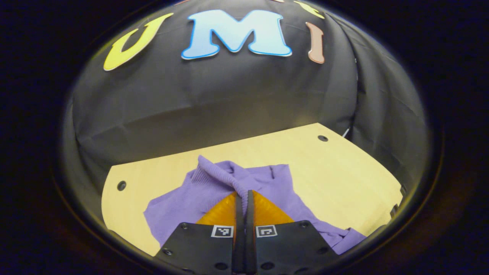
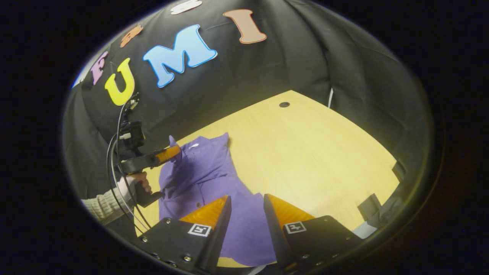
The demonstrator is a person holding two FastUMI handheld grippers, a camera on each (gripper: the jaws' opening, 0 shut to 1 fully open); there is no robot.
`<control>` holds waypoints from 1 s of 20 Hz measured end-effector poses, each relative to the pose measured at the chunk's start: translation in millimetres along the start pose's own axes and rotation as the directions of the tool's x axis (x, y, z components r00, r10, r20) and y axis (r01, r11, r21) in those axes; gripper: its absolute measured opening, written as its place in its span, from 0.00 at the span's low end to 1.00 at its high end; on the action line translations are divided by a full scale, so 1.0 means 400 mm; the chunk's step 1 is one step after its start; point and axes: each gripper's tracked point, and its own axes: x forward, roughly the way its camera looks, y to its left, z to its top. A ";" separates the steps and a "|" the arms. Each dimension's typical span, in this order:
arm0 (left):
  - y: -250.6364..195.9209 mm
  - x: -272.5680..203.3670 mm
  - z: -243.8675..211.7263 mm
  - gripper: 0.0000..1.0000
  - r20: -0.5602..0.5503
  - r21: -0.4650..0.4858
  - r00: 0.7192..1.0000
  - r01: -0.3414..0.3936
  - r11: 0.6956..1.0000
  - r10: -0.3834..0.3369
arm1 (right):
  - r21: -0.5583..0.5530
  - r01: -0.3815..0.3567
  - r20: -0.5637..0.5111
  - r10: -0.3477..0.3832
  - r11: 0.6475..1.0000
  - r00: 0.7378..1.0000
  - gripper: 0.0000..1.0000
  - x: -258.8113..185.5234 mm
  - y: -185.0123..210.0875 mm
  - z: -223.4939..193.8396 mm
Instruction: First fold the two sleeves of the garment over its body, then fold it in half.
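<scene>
Left side first: left hand-held gripper (image 1: 244, 193) is clamped down on a ribbed sleeve cuff (image 1: 214, 172) of the purple garment (image 1: 275, 187), jaws near fully closed with knit pinched between them. The sleeve is raised off the body and drawn up as a ridge toward the gripper. In the right gripper view the same tool (image 2: 172, 152) is seen farther off at the garment's left edge, held by a person's hand (image 2: 137, 183), with cables trailing from it.

Centre: garment lies on the light wooden surface (image 1: 336, 172), toward its near-left part, rumpled, not spread flat. Collar end points away toward the booth wall. Body looks like a single layer, no half fold visible.

Right side: right hand-held gripper (image 2: 247, 208) is spread wide, nothing between the fingers, hovering over the garment's near hem area (image 2: 244, 229). Can't tell if it touches the cloth. The rest of the surface to the right is bare wood.

Progress estimate: early. First sleeve fold is in hand, gripped but not yet laid across the body. Can't make out the second sleeve clearly from these views; I'd judge it not folded yet. Half fold also remains. Roughly a quarter done at best.
</scene>
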 end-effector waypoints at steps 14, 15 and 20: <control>-0.127 0.077 -0.059 0.29 -0.107 0.064 0.993 0.064 0.996 -0.057 | -0.004 -0.001 -0.046 0.000 1.000 0.999 0.55 0.019 -0.043 -0.031; -0.125 0.073 -0.056 0.34 -0.099 0.062 0.993 0.065 0.996 -0.058 | -0.008 -0.004 -0.052 0.004 1.000 0.999 0.55 0.024 -0.042 -0.035; -0.088 0.027 -0.060 0.54 -0.096 0.019 0.994 0.052 0.998 -0.050 | -0.044 -0.025 -0.086 0.022 0.999 0.996 0.55 0.044 -0.025 -0.067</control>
